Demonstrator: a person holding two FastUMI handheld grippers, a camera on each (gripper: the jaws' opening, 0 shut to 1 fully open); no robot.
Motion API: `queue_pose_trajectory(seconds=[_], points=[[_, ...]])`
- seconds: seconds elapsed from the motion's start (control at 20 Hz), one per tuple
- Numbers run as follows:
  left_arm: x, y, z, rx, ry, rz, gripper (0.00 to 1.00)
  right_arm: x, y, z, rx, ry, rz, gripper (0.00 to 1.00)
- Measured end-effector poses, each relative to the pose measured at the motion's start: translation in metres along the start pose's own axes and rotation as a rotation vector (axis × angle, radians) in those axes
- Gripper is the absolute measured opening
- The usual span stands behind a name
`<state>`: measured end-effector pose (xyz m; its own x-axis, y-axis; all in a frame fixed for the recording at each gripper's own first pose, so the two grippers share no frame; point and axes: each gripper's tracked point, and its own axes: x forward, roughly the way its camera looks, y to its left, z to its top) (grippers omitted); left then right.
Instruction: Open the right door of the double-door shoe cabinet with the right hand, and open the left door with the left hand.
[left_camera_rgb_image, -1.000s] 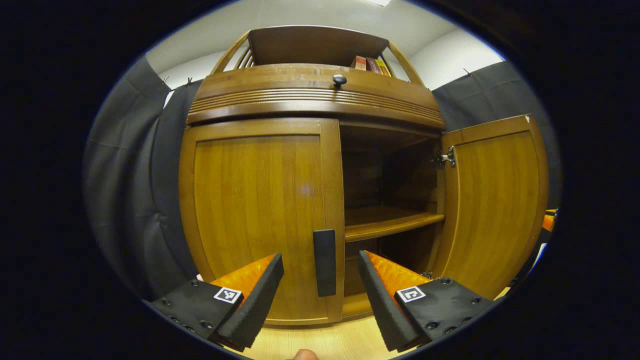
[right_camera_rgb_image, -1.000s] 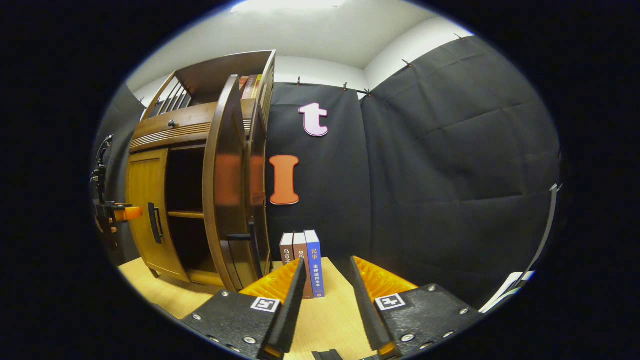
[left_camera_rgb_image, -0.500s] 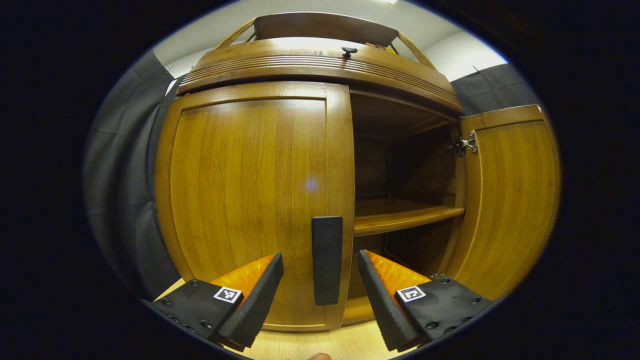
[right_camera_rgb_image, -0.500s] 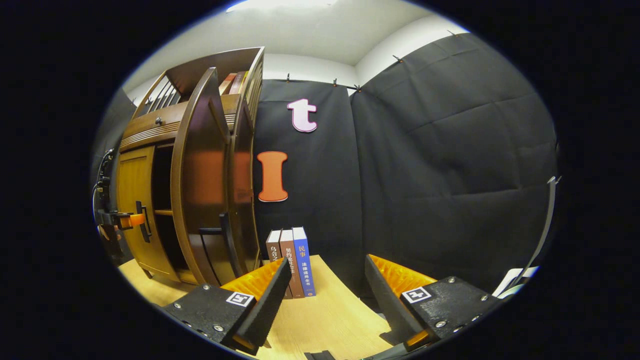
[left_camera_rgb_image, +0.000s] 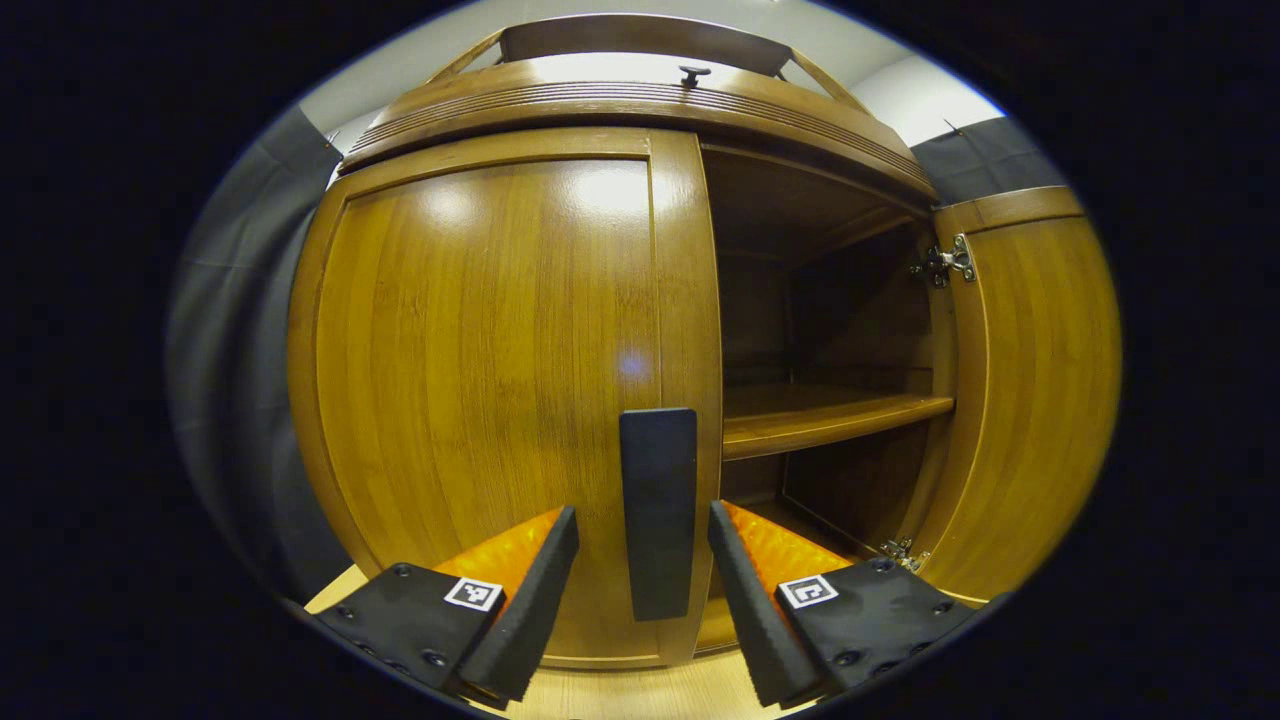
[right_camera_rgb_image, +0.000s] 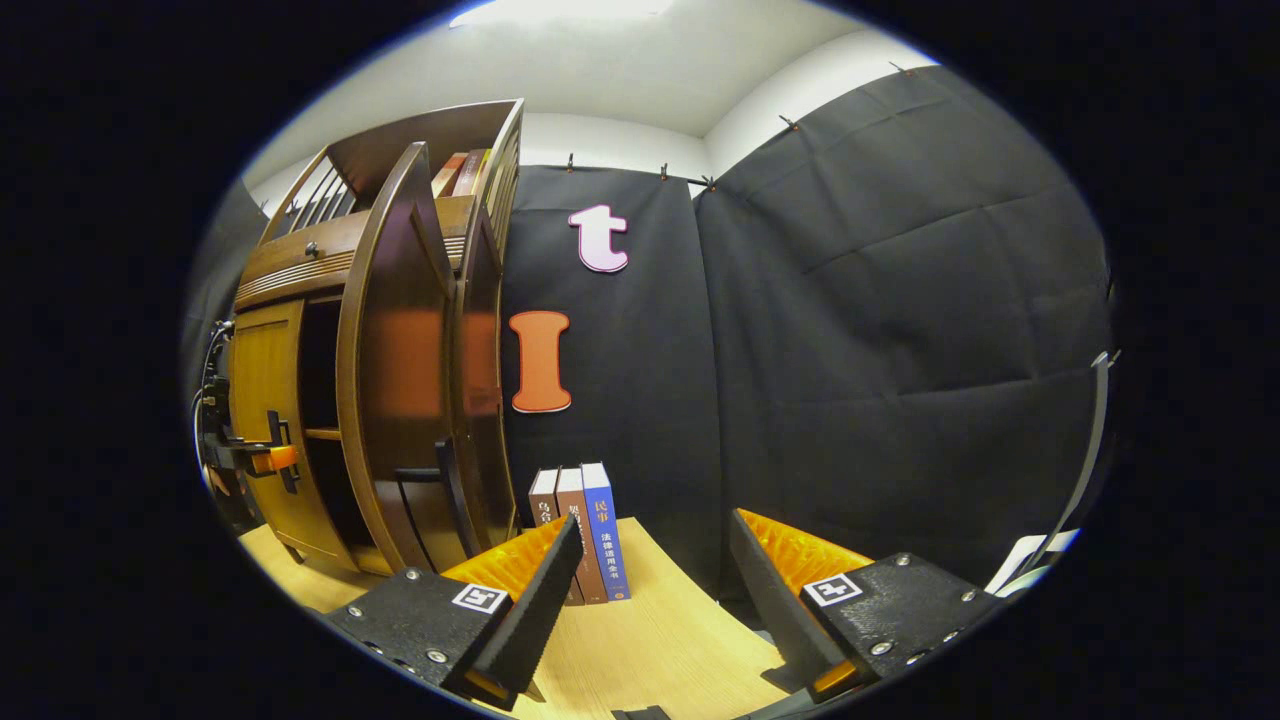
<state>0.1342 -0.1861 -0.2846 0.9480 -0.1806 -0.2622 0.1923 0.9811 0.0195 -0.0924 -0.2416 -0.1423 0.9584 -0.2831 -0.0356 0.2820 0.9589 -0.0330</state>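
With the right door of the brown wooden shoe cabinet (left_camera_rgb_image: 1030, 390) already swung wide, the left tool (left_camera_rgb_image: 640, 600) hangs before the closed left door (left_camera_rgb_image: 490, 390), fingers apart on either side of its black vertical bar handle (left_camera_rgb_image: 657, 510), not yet touching; judged lined up for a pinch and pull. Right tool (right_camera_rgb_image: 645, 600) sits off the cabinet's right side, fingers apart, holding nothing, likely parked clear of the open door (right_camera_rgb_image: 395, 370). Three upright books (right_camera_rgb_image: 580, 535) stand on the pale wood tabletop (right_camera_rgb_image: 650, 650) beside the cabinet. Inner wooden shelf (left_camera_rgb_image: 830, 420) bare. Nothing visible blocks the left door's swing.
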Motion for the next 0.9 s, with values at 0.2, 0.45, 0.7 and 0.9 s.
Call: queue_pose_trajectory(seconds=[0.2, 0.45, 0.7, 0.9], points=[[-0.001, -0.004, 0.001, -0.011, -0.012, -0.022, 0.72, -0.003, 0.003, 0.003, -0.005, -0.004, 0.001, 1.00], [-0.004, -0.013, -0.006, -0.014, 0.023, -0.057, 0.40, -0.012, 0.004, 0.010, -0.005, -0.014, 0.002, 1.00], [-0.010, -0.009, -0.003, -0.062, 0.015, -0.074, 0.27, -0.024, 0.009, 0.018, -0.021, -0.022, 0.002, 1.00], [-0.013, -0.011, -0.004, -0.058, 0.017, -0.091, 0.24, -0.036, 0.020, 0.029, -0.028, -0.032, 0.012, 1.00]])
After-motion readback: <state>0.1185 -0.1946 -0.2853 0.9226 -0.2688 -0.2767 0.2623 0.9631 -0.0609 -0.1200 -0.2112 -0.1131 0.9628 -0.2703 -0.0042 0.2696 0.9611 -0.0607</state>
